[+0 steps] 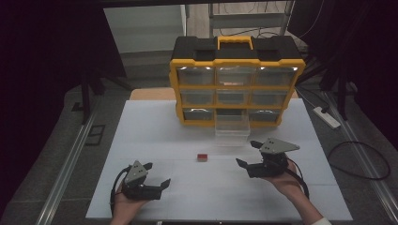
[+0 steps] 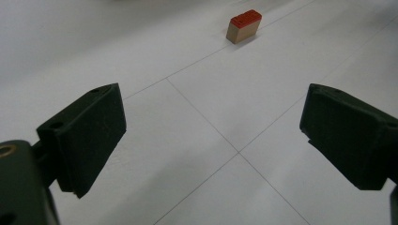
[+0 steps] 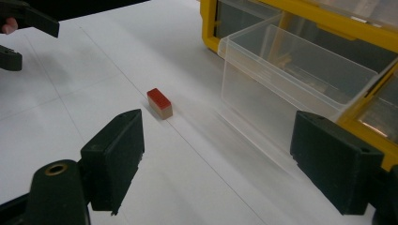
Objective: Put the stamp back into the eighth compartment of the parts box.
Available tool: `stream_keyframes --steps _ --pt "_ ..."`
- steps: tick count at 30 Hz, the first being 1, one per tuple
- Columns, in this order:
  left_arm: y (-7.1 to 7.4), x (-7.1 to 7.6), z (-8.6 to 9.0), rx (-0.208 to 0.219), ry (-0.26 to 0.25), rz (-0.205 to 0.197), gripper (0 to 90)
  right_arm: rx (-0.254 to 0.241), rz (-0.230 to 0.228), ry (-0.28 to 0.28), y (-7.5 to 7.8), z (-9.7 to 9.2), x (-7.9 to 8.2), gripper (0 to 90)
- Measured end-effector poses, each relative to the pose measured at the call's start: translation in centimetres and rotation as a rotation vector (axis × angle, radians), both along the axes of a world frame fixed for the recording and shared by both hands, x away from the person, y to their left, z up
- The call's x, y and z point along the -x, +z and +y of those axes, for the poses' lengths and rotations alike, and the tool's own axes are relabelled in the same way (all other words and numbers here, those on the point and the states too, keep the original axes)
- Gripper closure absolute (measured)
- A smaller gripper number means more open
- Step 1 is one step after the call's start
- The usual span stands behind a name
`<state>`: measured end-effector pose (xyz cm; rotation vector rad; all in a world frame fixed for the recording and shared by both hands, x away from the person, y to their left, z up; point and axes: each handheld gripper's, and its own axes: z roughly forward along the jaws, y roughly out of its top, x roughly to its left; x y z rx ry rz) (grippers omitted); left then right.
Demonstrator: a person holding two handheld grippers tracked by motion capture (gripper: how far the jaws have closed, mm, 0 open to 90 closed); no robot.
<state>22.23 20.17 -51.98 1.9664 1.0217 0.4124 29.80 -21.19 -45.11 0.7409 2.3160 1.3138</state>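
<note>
A small block (image 1: 202,157) with a red top and pale wooden-looking body is seen lying on the white table (image 1: 155,140), roughly between the two grippers and just in front of the pulled-out clear drawer (image 1: 232,127) of the yellow organizer (image 1: 237,84). The left gripper (image 1: 157,176) is held low at the near left, jaws spread wide, nothing gripped; in the left gripper view the block (image 2: 244,26) is seen well ahead, between and beyond the jaws. The right gripper (image 1: 248,153) is held at the near right, jaws also wide open and empty; in the right gripper view the block (image 3: 159,103) lies near, slightly left of centre, with the open drawer (image 3: 300,75) to its right. The block is judged light, rigid and not fragile, so a firm pinch should be tolerated. Being small and low, it could be tipped or skidded on the smooth table if struck by one jaw first. It is best taken across its two long flat sides, jaws lowered close to the table surface and centred before closing.
</note>
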Motion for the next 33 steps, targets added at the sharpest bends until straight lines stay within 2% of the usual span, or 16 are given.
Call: stream_keyframes --steps 18,33 --pt "0.0 0.0 -0.1 -0.006 -0.006 0.002 7.5 0.024 0.012 0.046 -0.2 2.4 -0.9 18.9" --pt "-0.1 -0.1 -0.1 -0.009 -0.006 0.006 7.7 0.049 0.045 0.081 -1.0 4.5 -1.8 18.9"
